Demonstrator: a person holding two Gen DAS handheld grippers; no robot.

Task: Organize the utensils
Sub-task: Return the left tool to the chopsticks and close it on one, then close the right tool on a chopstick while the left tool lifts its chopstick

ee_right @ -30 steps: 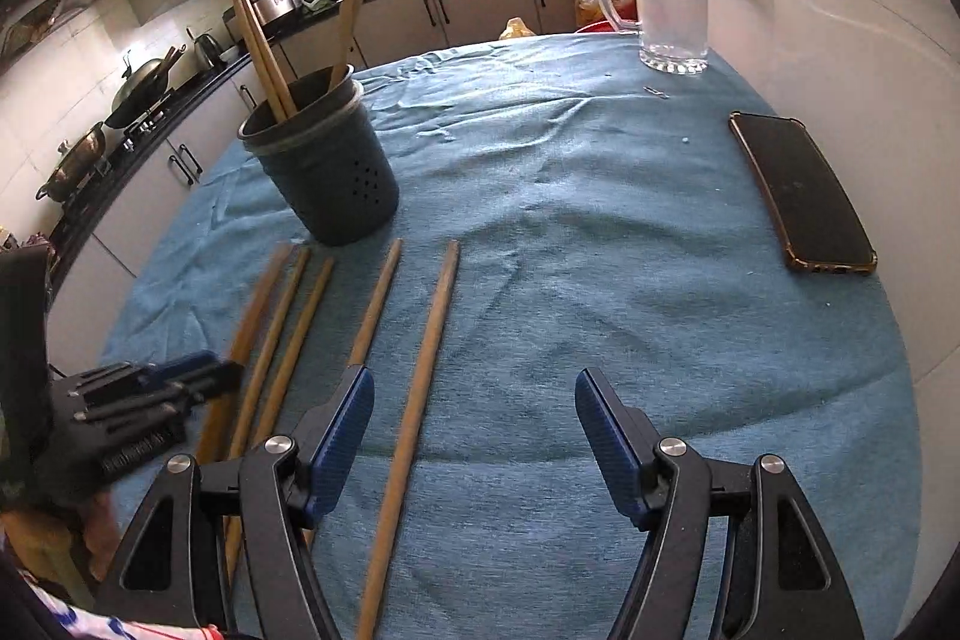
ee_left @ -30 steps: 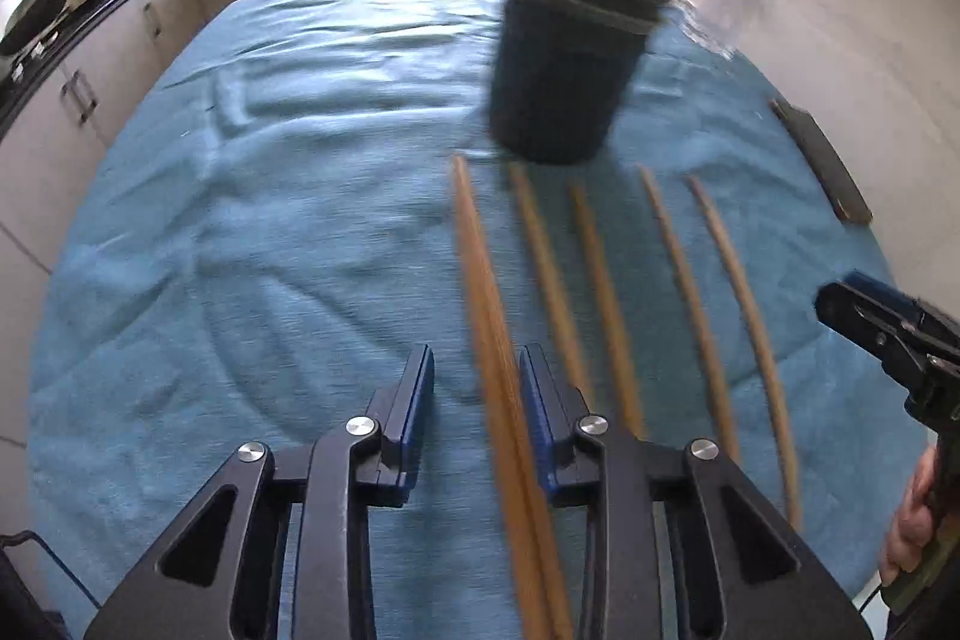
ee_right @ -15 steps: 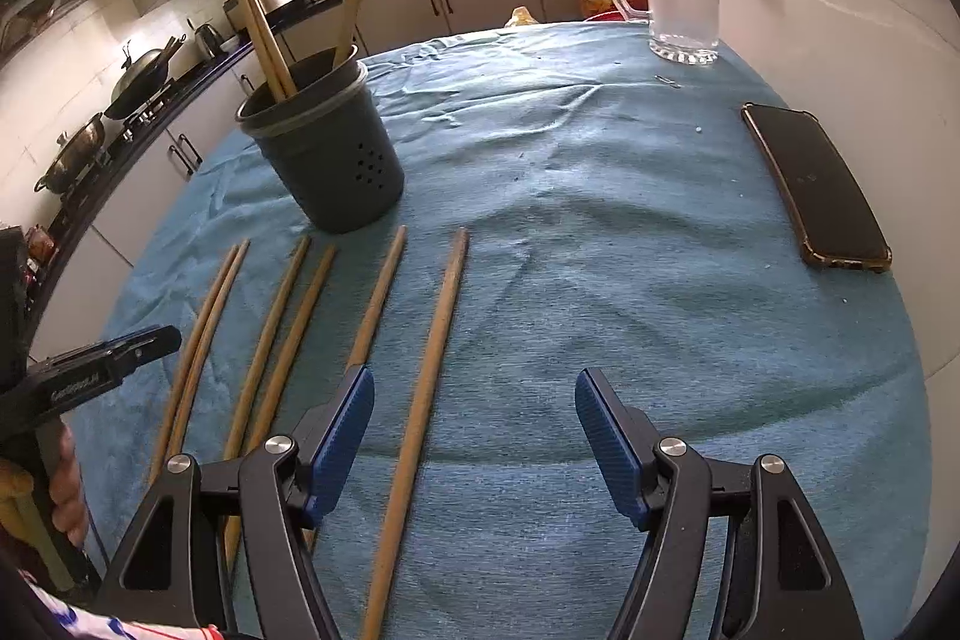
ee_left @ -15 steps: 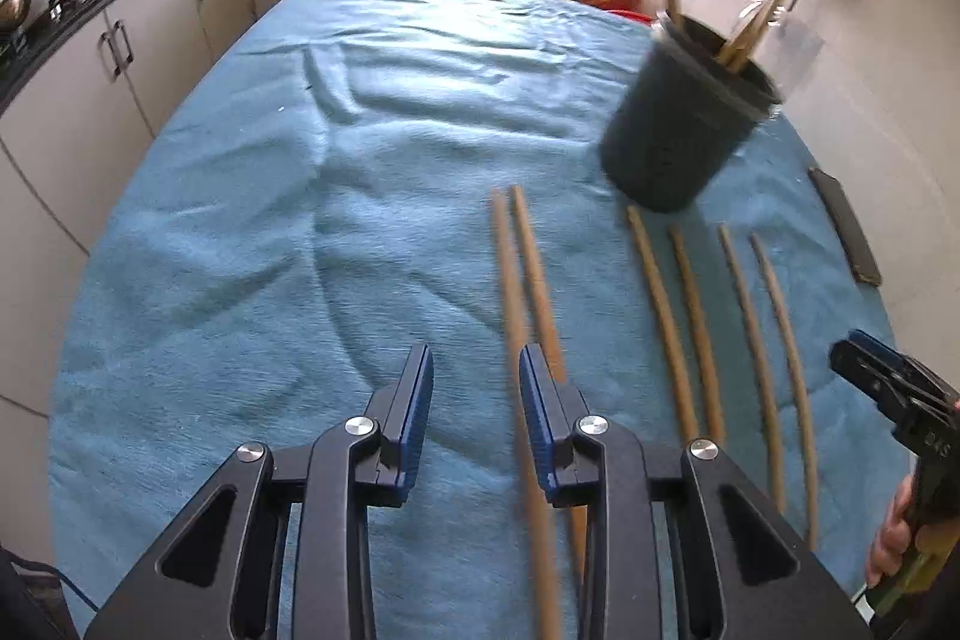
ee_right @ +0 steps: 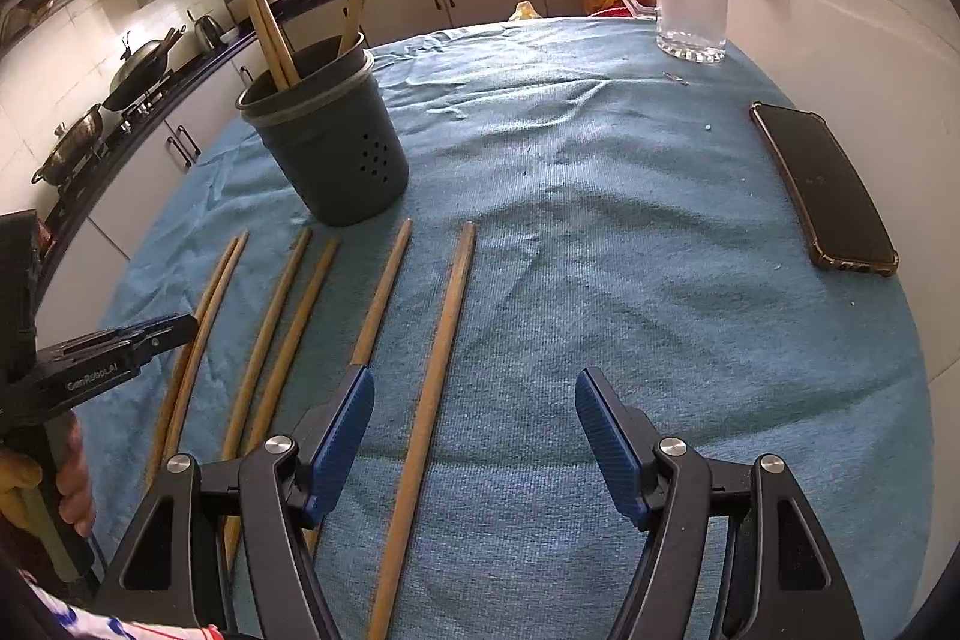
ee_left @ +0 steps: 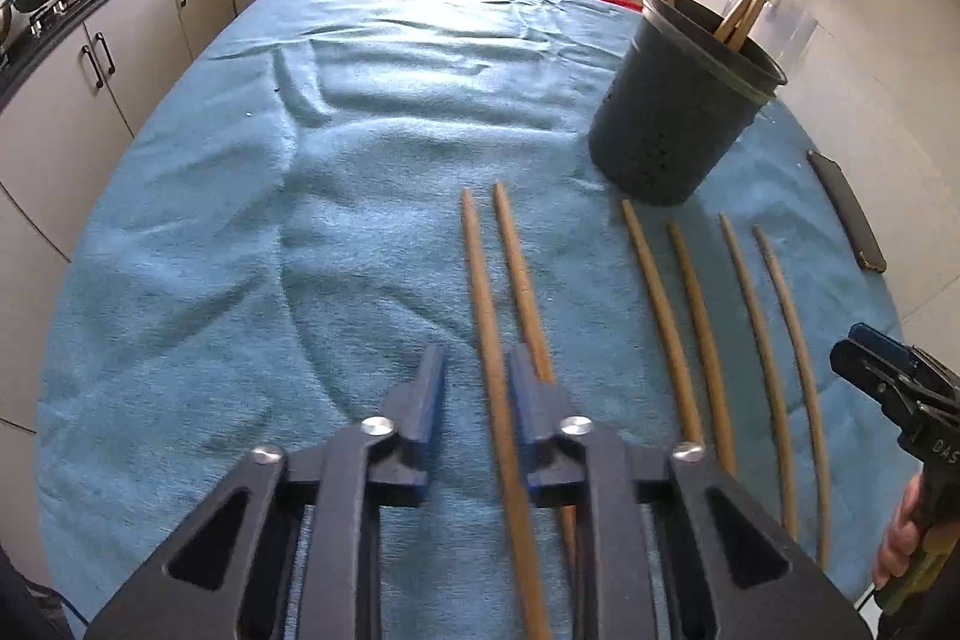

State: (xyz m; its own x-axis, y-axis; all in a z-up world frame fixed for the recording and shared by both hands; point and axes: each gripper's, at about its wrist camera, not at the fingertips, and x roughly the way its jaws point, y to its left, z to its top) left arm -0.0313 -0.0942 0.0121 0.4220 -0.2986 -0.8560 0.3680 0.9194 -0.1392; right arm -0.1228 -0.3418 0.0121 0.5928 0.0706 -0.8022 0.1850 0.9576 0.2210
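The left gripper is closing around one chopstick, pads not yet pressing. The right gripper is hanging released over another chopstick. Farther off, the dark holder is standing on the blue cloth.

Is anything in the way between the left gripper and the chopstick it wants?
Nothing visible. The left gripper already has a chopstick lying between its closing jaws on the blue cloth; its neighbour chopstick passes under the right-hand finger.
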